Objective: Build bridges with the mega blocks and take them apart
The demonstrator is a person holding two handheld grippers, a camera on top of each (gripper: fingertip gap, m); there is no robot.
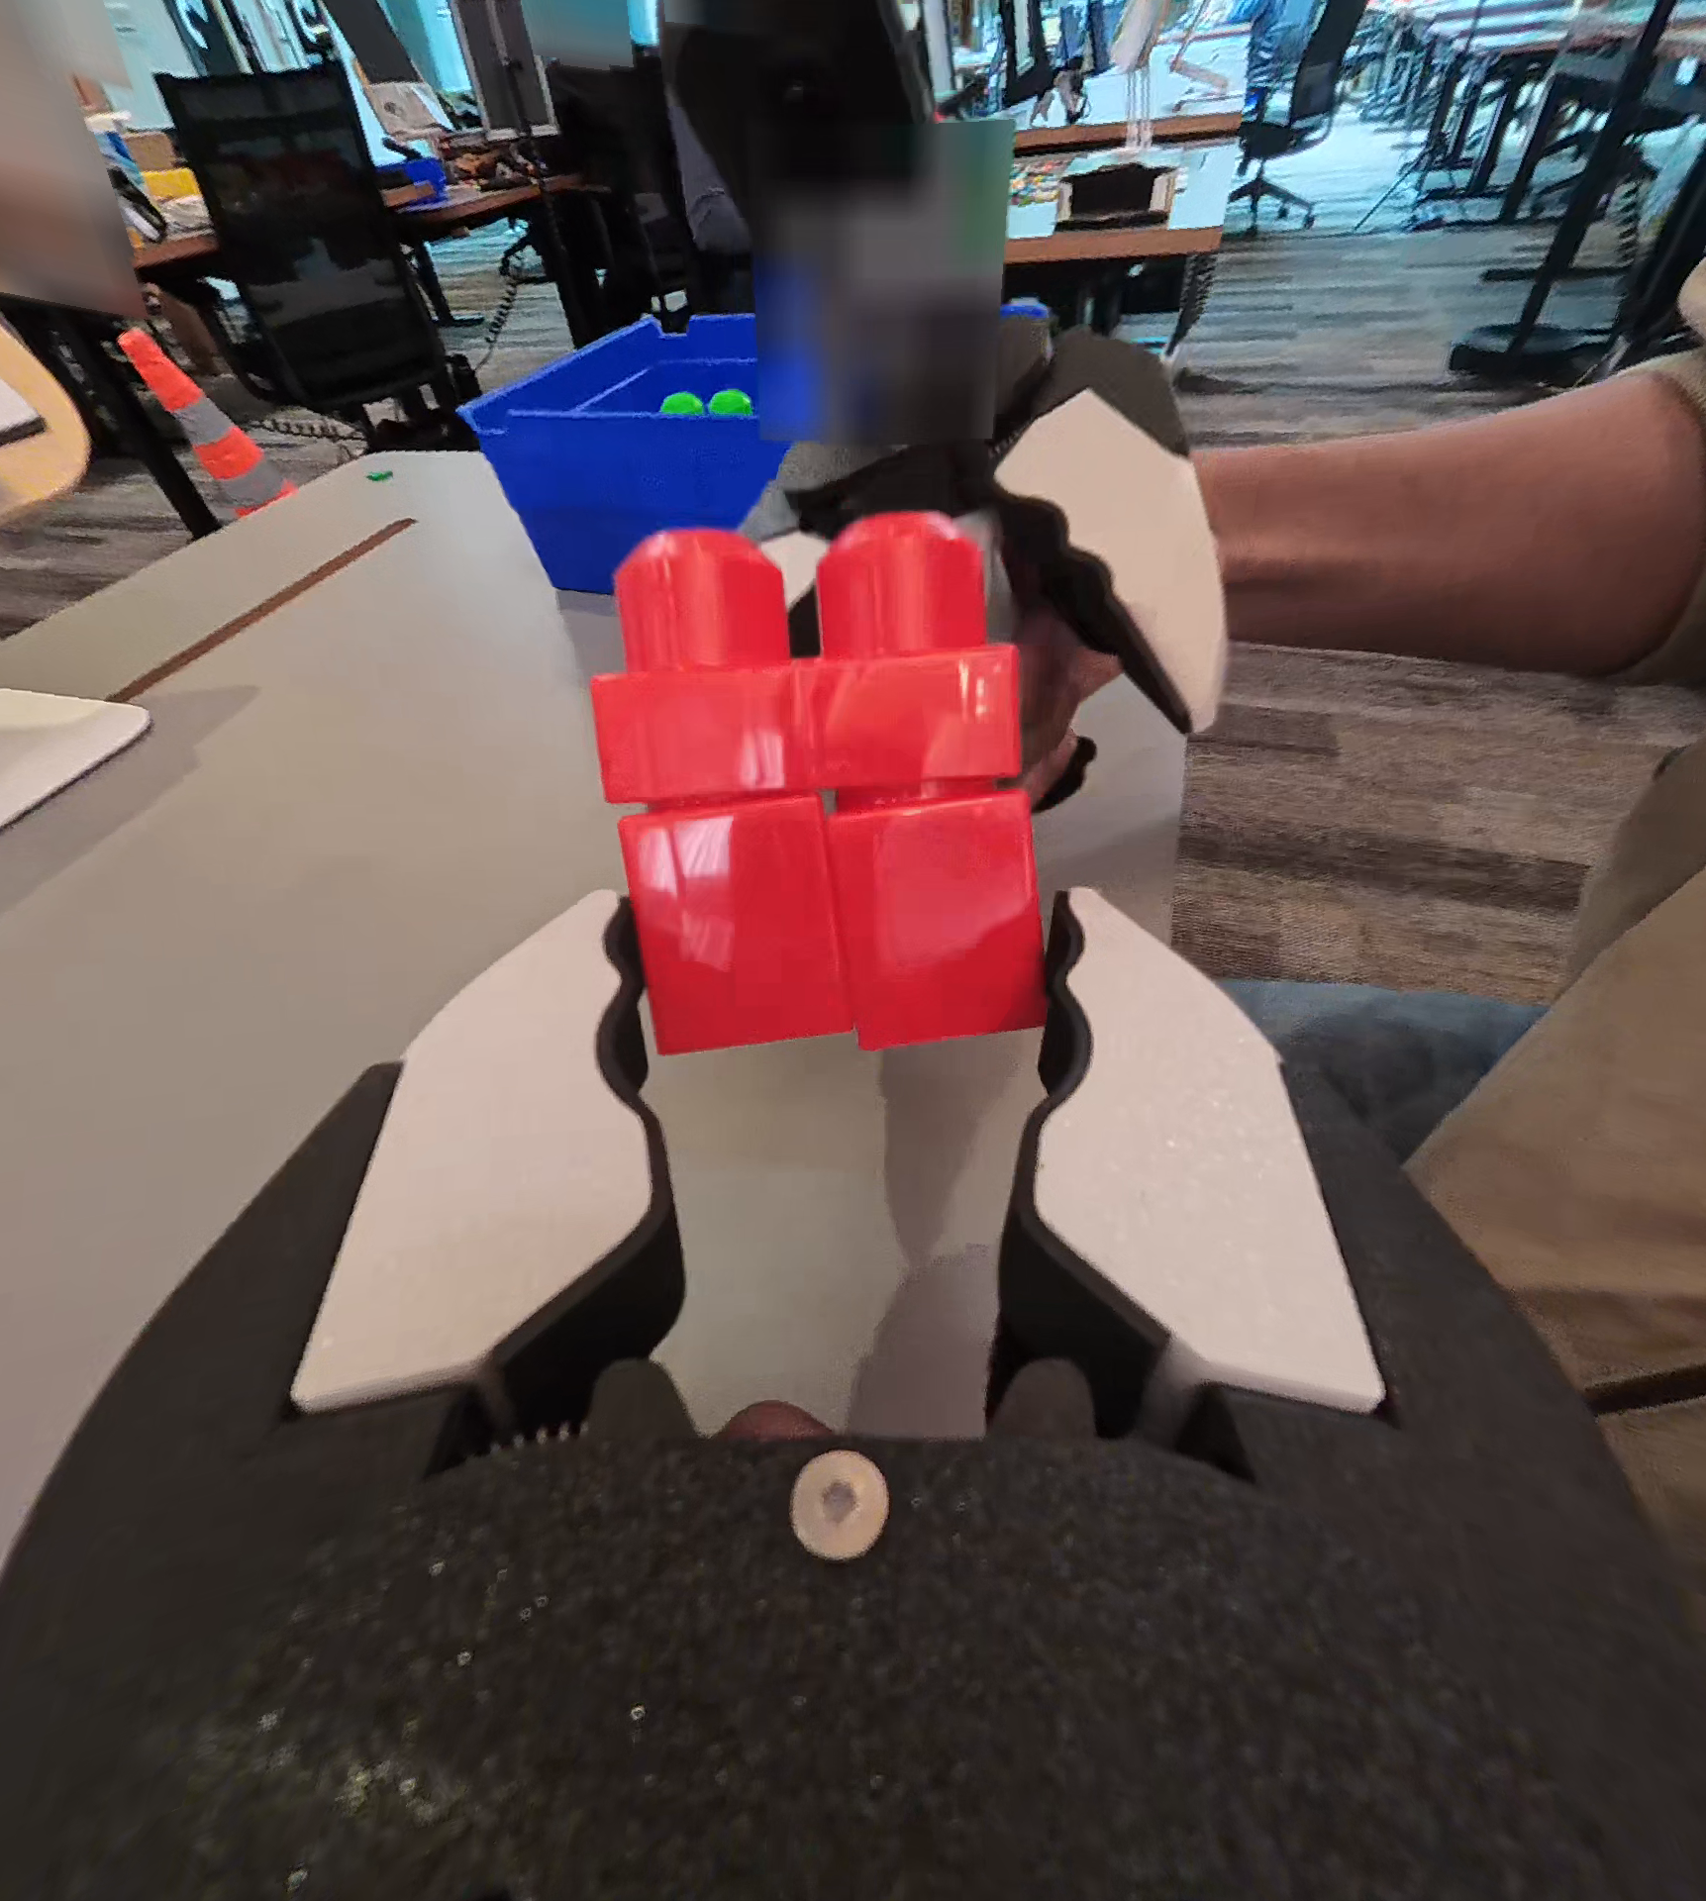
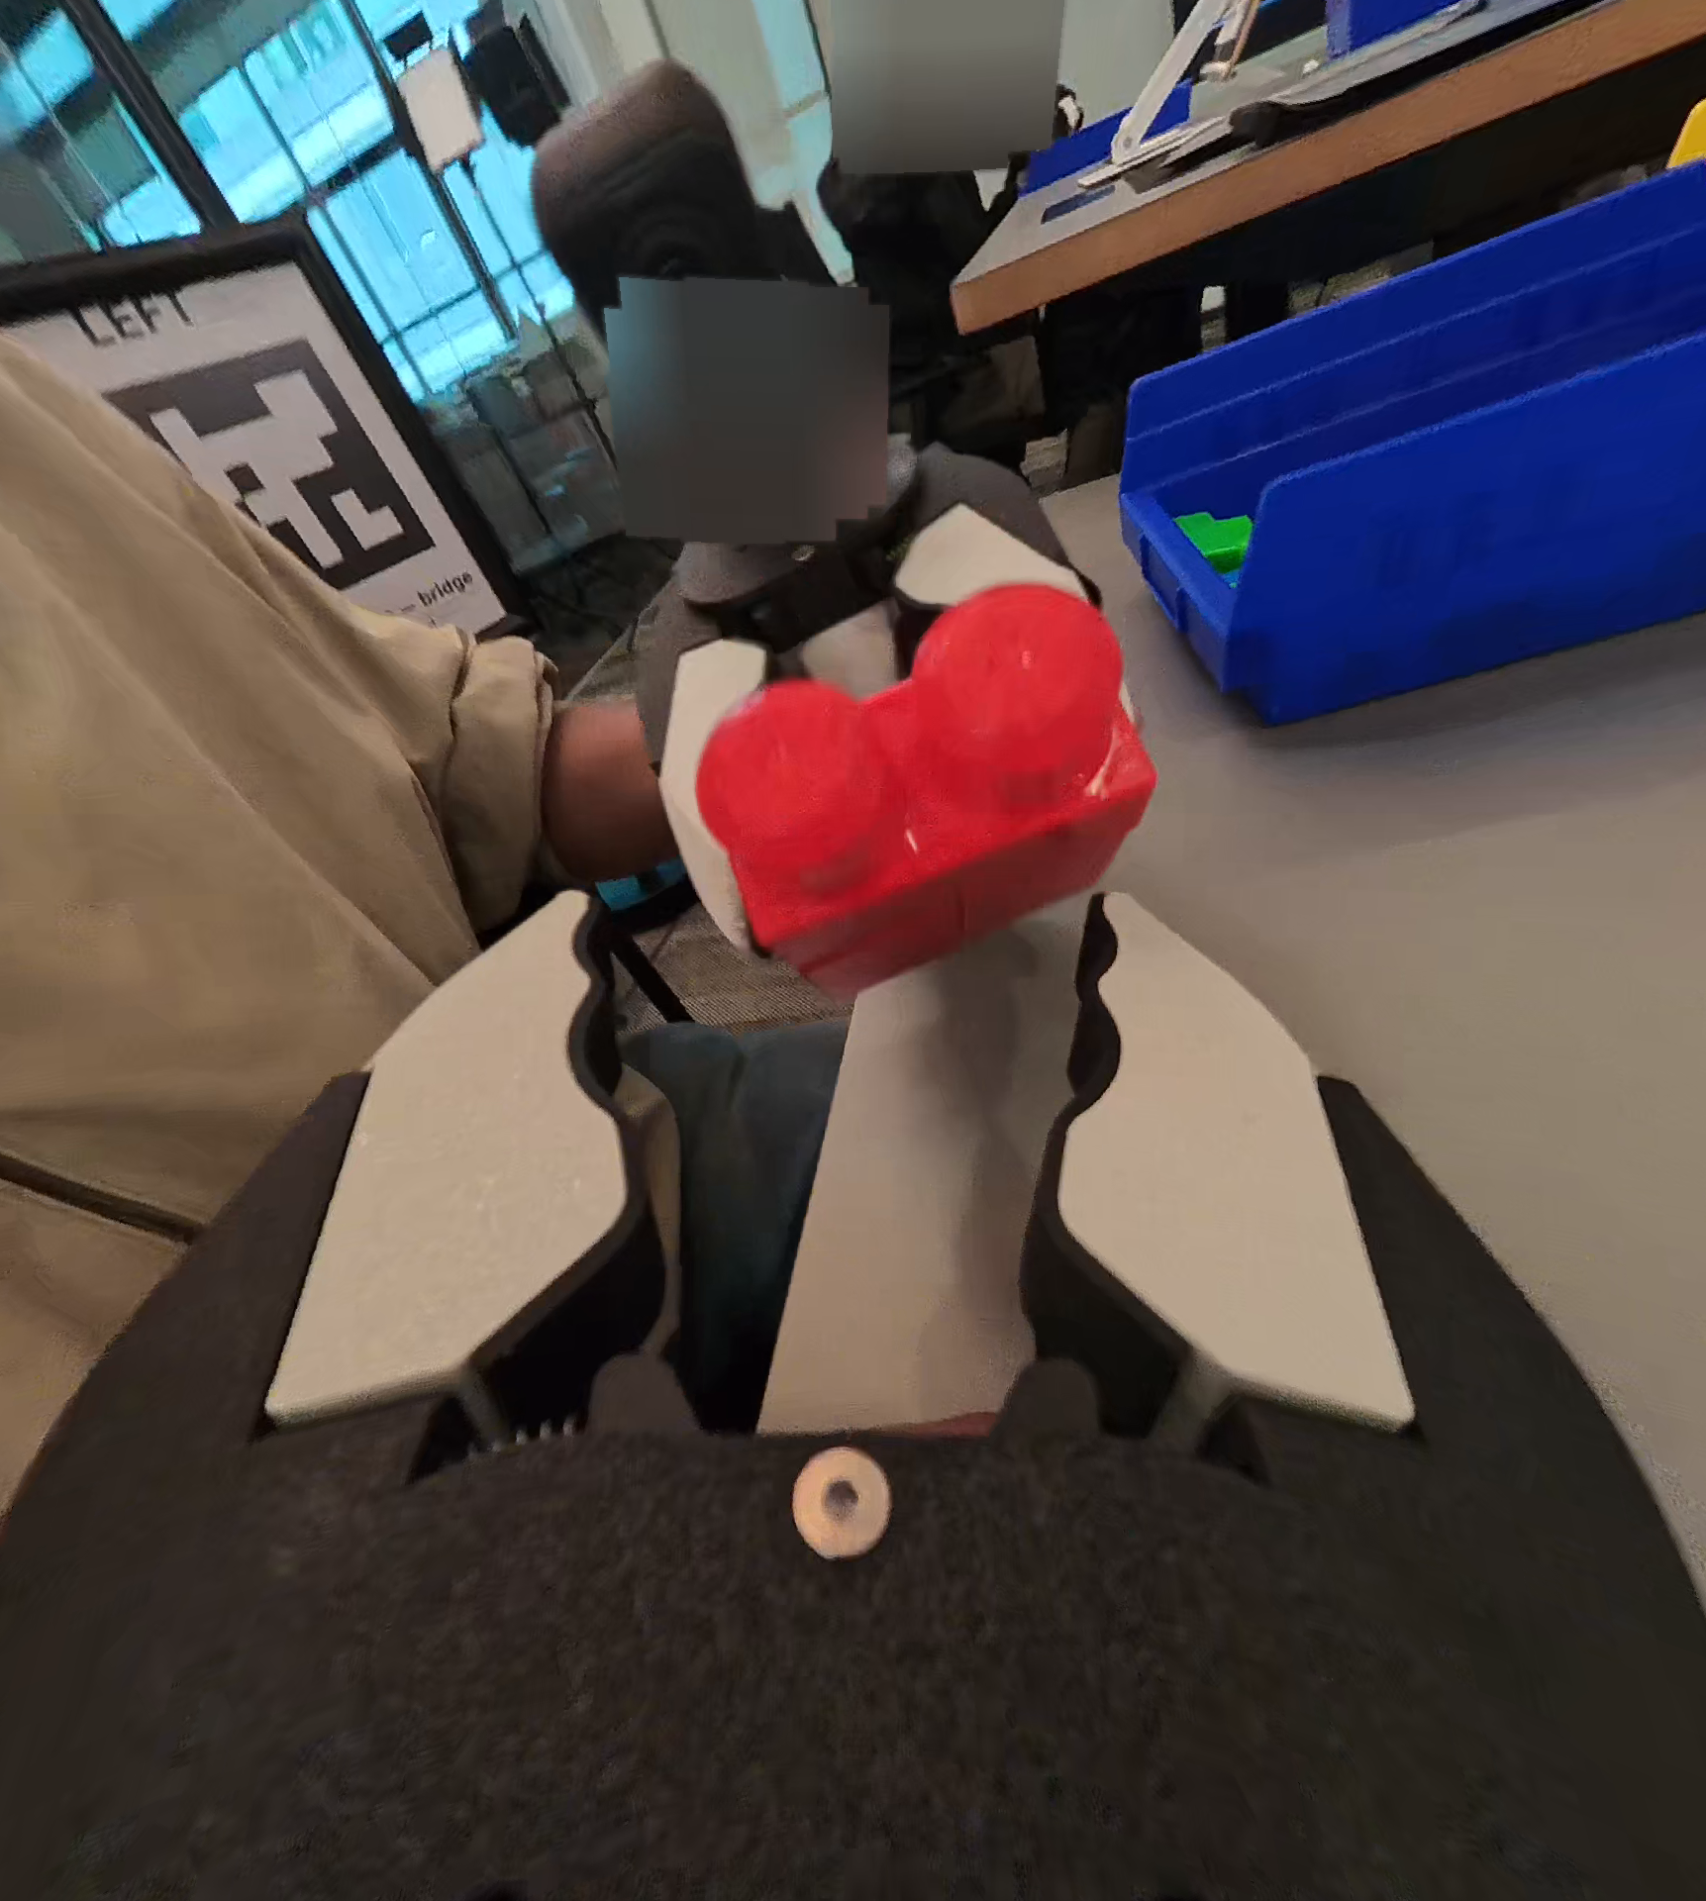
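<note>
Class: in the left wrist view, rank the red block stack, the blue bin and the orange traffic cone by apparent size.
1. Red block stack, though nearness to the camera inflates it.
2. Blue bin, partly hidden.
3. Orange traffic cone, farthest off.

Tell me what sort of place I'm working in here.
Most likely an open-plan office or lab workspace: rows of desks with office chairs on carpet behind the grey table, a blue parts bin holding green blocks, and an orange traffic cone.

left gripper and right gripper: black textured body, grey-white fingers, wavy black pads, silver screw, khaki sleeve
</note>
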